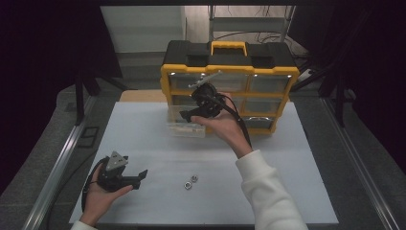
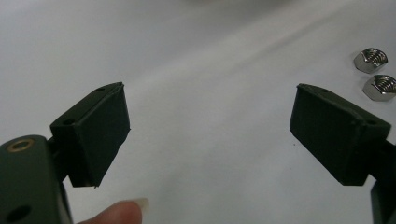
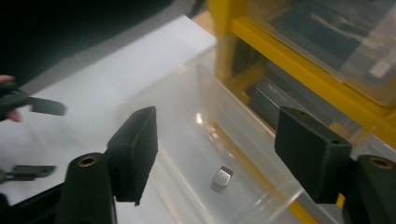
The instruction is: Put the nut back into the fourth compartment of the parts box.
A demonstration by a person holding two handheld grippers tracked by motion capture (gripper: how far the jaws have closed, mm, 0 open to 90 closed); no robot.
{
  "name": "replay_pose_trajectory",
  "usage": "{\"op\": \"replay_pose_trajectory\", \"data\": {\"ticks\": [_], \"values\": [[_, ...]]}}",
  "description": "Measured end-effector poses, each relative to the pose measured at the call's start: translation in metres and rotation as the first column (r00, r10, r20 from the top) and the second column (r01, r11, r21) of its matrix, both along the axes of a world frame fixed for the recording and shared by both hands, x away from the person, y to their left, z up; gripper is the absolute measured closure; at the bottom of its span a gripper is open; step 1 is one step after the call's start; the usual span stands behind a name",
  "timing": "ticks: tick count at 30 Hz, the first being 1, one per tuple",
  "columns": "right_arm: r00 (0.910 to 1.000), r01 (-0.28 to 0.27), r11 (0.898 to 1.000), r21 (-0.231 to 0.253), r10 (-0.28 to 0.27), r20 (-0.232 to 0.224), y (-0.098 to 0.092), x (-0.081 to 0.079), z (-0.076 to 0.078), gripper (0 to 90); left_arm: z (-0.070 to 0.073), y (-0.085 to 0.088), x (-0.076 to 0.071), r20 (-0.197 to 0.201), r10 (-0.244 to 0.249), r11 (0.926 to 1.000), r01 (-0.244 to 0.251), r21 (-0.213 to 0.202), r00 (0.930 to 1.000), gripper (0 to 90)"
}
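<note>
Black jaws of my right gripper [image 3: 215, 154] stand wide apart over the clear plastic drawer [image 3: 187, 93], with nothing between them; one hex nut [image 3: 222, 178] lies loose on the drawer floor below. That drawer is pulled out of the yellow-and-black parts organizer [image 1: 230, 91] and sits on the white table [image 1: 158, 139] just in front of it. My left gripper [image 2: 210, 126] is also open and empty, resting low at the near left of the table, and two more hex nuts [image 1: 190, 182] lie side by side a little to its right, well apart from the drawer. I judge the work to be moving nuts into the drawer, with two left. The main risk I see is the pick: the nuts touch or nearly touch, so closing on one could nudge or flick the other across the smooth table, or catch both badly and drop one in transit. A hex nut gripped on its corners could twist out of the pads. Pulling the right gripper back carelessly could clip the thin drawer wall and shove or tip the light drawer, spilling the nut inside. Its trailing cable [image 1: 239, 120] could also snag the organizer's front.
</note>
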State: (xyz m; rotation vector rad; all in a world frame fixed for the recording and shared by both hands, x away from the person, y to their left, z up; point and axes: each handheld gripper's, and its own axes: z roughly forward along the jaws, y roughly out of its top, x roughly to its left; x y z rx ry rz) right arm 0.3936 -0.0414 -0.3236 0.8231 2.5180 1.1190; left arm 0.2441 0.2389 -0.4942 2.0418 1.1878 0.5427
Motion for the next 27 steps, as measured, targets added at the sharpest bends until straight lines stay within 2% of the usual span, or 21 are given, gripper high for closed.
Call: {"op": "replay_pose_trajectory", "data": {"ticks": [5, 14, 27], "values": [[0.9984, -0.056, 0.998, 0.011, 0.056, 0.010, -0.003, -0.017, 0.001, 25.8, 0.000, 0.000, 0.000, 0.001, 0.000, 1.0000, 0.000, -0.001, 1.0000, 12.8], [0.9879, -0.155, 0.988, 0.023, 0.155, -0.007, -0.014, -0.045, -0.015, 24.9, 0.000, -0.001, 0.000, 0.001, 0.000, 1.0000, 0.000, 0.002, 1.0000, 12.8], [0.9748, -0.221, 0.975, 0.011, 0.221, -0.030, -0.024, -0.072, -0.044, 25.2, 0.000, -0.001, 0.000, 0.000, -0.001, 1.0000, 0.001, 0.007, 1.0000, 12.8]]}}
